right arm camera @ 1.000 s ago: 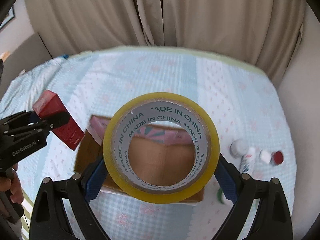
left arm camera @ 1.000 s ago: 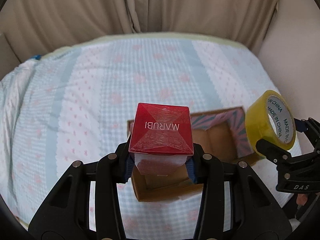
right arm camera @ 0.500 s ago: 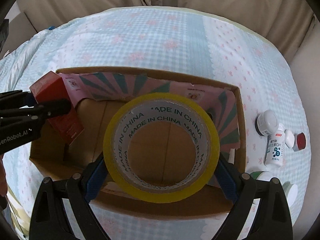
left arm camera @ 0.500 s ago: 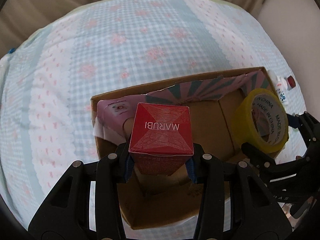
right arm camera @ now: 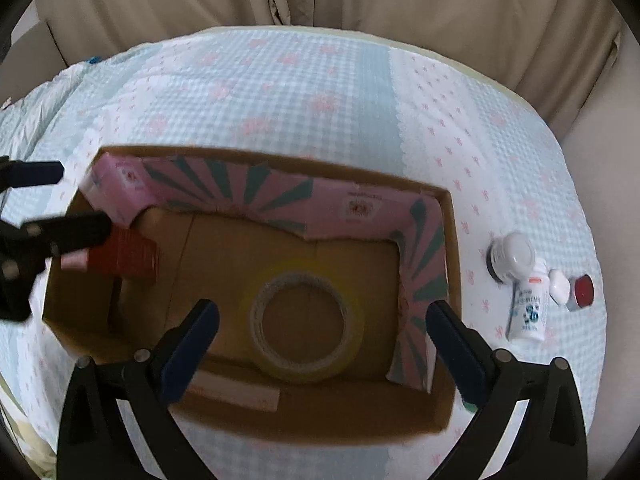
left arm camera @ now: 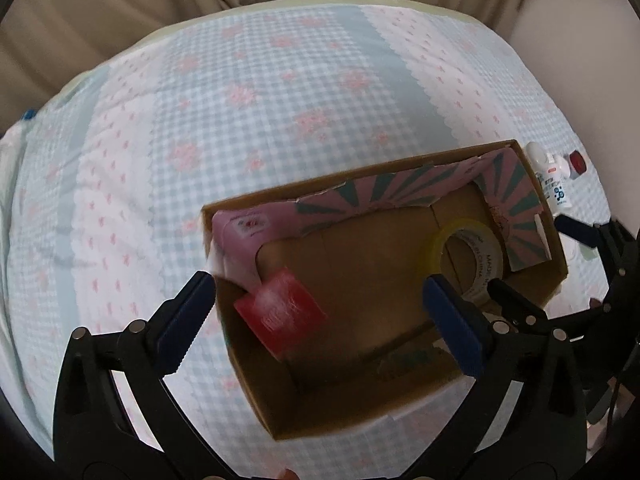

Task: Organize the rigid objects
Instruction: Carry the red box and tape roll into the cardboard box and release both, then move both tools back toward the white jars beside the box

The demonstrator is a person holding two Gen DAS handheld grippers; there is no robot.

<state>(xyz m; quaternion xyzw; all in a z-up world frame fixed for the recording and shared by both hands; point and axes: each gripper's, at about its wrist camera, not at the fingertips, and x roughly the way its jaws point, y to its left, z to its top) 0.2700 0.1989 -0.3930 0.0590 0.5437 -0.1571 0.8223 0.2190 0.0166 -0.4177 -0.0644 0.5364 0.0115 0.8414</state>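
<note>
Red box (left arm camera: 280,316) was seen blurred inside cardboard box (left arm camera: 256,384), ahead of left gripper (left arm camera: 320,320), close to left wall. Tape roll (right arm camera: 306,326) was found on box floor between right gripper (right arm camera: 322,336) fingers, untouched; bare floor lay between both items. Both grippers were held wide above box, empty. Bottles (right arm camera: 528,308) were noted outside right wall.

Soft, dim, even light with faint shadows; heavy fisheye bending and dark corners, while the red box (left arm camera: 280,312) and tape roll (right arm camera: 306,330) smear with motion blur (both views).
</note>
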